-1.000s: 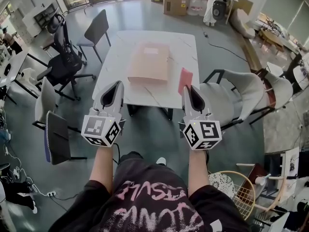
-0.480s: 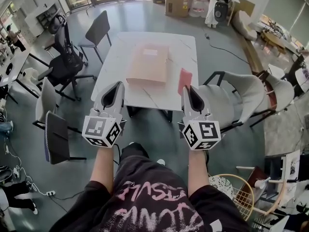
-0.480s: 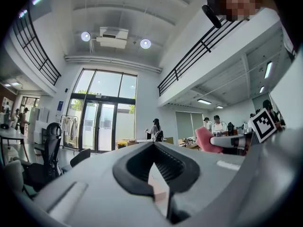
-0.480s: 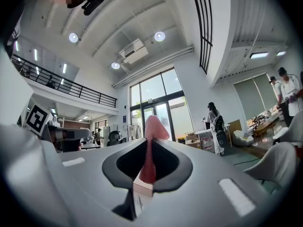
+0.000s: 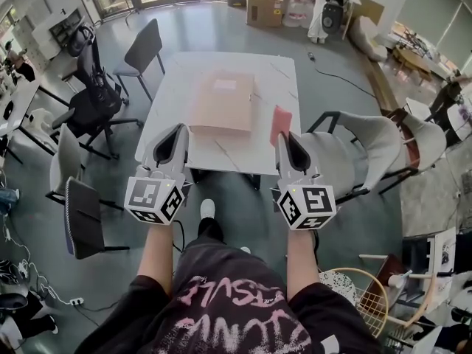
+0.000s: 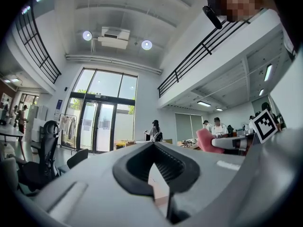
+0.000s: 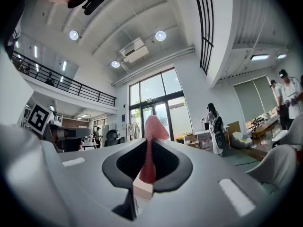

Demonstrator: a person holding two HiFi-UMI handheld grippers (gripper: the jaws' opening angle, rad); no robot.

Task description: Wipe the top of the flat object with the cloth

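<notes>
While the left claw (image 5: 178,132) sits closed and empty, the right claw (image 5: 284,137) pinches the pink cloth (image 5: 281,120).

This is a big open-plan office or lab hall. Ahead of the left gripper (image 5: 175,133) a white table (image 5: 166,113) stands on a grey floor (image 5: 236,205). To the gripper's left are black office chairs (image 5: 92,102), and far beyond it cardboard boxes (image 5: 263,9). The left gripper view shows a high ceiling (image 6: 128,13) with round lights (image 6: 147,44), a railed mezzanine (image 6: 203,46), tall glass doors (image 6: 102,124) and people (image 6: 154,128).
</notes>
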